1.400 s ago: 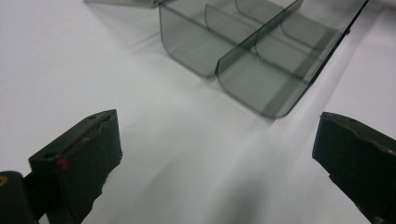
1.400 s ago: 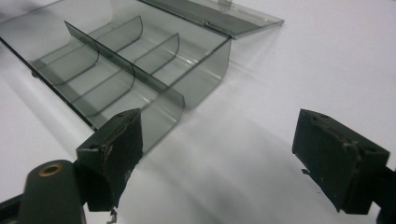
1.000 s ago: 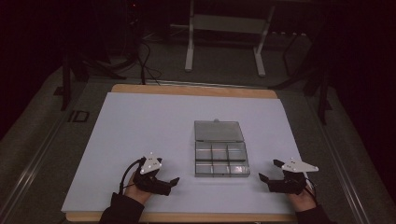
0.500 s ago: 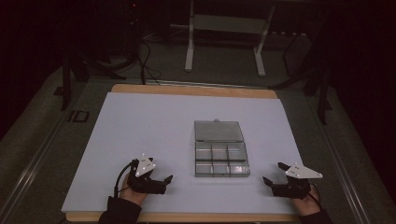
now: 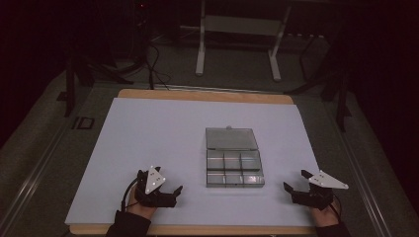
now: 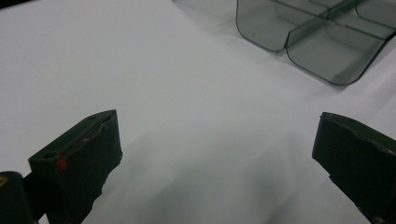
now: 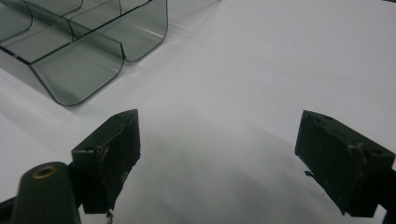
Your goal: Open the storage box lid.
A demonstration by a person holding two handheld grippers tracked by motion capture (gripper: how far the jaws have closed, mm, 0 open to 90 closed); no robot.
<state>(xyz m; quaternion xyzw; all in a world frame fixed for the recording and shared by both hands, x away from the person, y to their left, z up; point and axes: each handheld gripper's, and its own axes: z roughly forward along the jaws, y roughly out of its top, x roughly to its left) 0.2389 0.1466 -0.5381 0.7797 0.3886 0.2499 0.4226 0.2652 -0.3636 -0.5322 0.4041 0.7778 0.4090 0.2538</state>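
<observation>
Both hands have drawn back toward the near edge of the table since a moment ago, and the left gripper (image 5: 160, 190) now sits a little farther from the box than it did. That box, a clear smoky-grey plastic organiser box (image 5: 233, 163) with its lid laid open flat behind it, has not shifted; it rests on the white sheet-covered tabletop (image 5: 163, 133), between the two grippers and somewhat beyond their fingertips.

On the left gripper the black fingers (image 6: 79, 158) stand wide apart with nothing between them but bare white surface. From its own view the box's rounded near compartments (image 6: 322, 51) lie ahead and off to the far side of the right-hand finger, well clear of both tips.

Over on the other side, the right gripper (image 5: 301, 186) is spread just as wide, empty too. Its fingers (image 7: 109, 154) frame bare tabletop, and the box's curved corner compartment (image 7: 79, 70) sits ahead of the left-hand finger, near but not touching it.

Each gripper carries a grey three-cornered plate on top, and a dark sleeve shows behind each hand at the table's front edge.
</observation>
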